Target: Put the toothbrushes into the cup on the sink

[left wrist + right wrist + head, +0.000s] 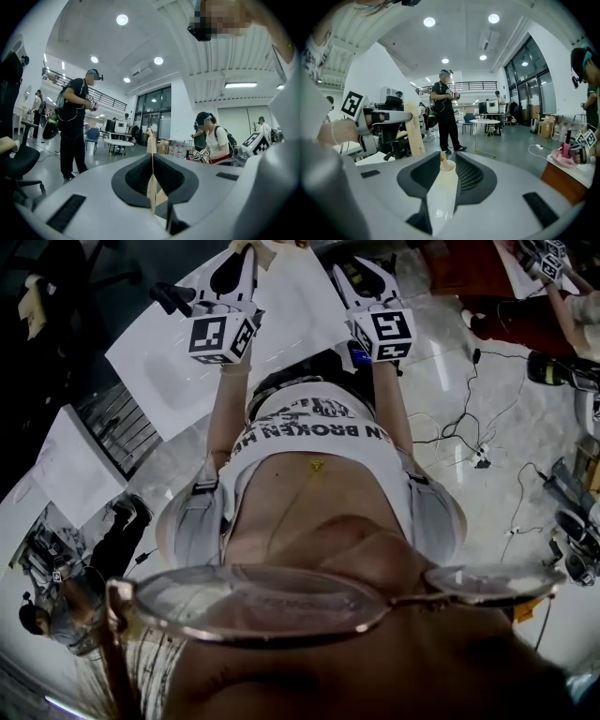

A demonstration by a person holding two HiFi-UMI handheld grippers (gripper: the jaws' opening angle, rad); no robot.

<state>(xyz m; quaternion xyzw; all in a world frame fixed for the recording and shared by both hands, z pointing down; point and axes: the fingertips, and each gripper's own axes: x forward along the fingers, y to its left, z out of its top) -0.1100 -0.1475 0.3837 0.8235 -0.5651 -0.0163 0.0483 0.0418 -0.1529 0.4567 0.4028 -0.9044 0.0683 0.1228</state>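
Observation:
My left gripper (151, 165) is shut on a thin tan toothbrush (151, 140), seen edge-on and sticking out past the jaws. The same toothbrush (414, 129) shows at the left of the right gripper view, upright in the left gripper (382, 118). A cream-white cup (442, 199) lies between the jaws of my right gripper (443, 169), both pads against it, with a tan tip (442, 156) poking from its mouth. In the head view both grippers are raised side by side, left (239, 266) and right (367, 279), over a white surface (291, 296). No sink is in sight.
A person in black (446, 112) stands ahead near a round table (486, 123). Another person in a white shirt (214, 140) is at the right in the left gripper view. An office chair (16, 164) is at the left. Cables (459, 437) lie on the floor.

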